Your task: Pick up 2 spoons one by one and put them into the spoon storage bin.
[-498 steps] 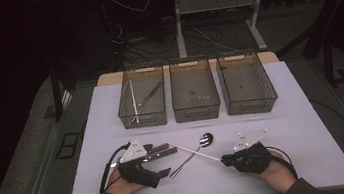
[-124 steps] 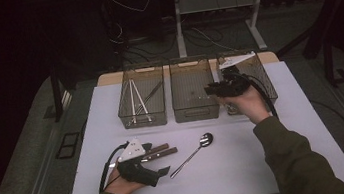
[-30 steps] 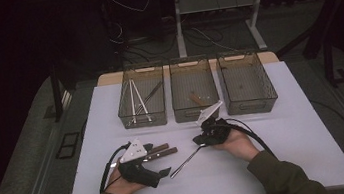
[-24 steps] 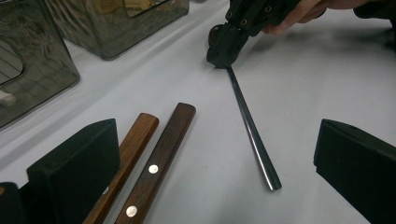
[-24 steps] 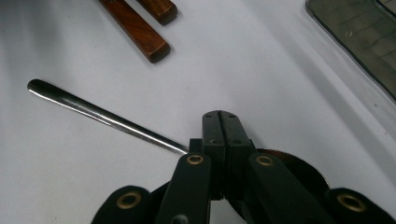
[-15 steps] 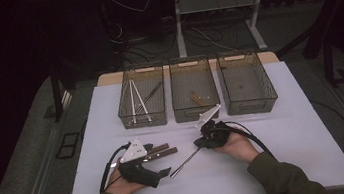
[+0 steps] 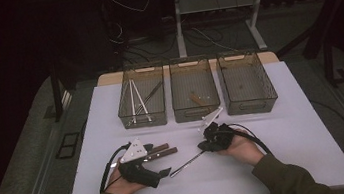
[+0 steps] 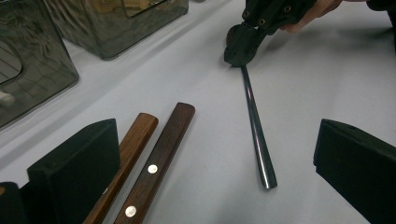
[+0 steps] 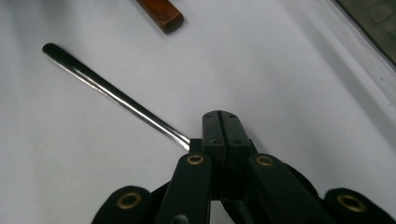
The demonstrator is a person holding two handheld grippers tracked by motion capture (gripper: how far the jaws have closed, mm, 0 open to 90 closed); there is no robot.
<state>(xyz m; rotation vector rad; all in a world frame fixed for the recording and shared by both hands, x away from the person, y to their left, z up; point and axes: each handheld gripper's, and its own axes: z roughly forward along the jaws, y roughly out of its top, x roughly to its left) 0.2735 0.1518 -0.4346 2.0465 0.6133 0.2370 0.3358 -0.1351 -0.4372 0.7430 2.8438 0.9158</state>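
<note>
The right gripper (image 7: 205,145) is seen just right of centre in the high view, its jaws brought together on the spoon (image 7: 187,163) at the bowl end; in the right gripper view the two black jaws meet flush at centre frame, with the spoon's handle (image 9: 112,95) running out from beside them toward the upper left. In the left gripper view the same gripper (image 8: 243,44) sits at top centre, pressed down where the handle (image 8: 256,126) begins. The left gripper (image 7: 162,172) is kept at lower left of the high view, jaws wide and empty, resting on the table (image 7: 305,125).

The spoon lies flat on the table, between the two grippers, handle pointing to the lower left. It is judged to be polished metal: stiff, light, thin and slippery, so it could slide or pivot if pinched on the smooth shaft. A hold at the neck, where bowl and handle join, is judged the surest, since the flare gives the pads something to bear against; lying so low, it must be taken close to the table.

Beside the left gripper two wooden handles (image 8: 154,163) lie side by side. Three bins (image 7: 194,91) stand in a row at upper centre.

Compared with a second ago, the right gripper has been shifted slightly along the spoon and lowered over its bowel end no longer being visible; four seconds ago it was held up at the right bin. The left gripper has not been moved.
</note>
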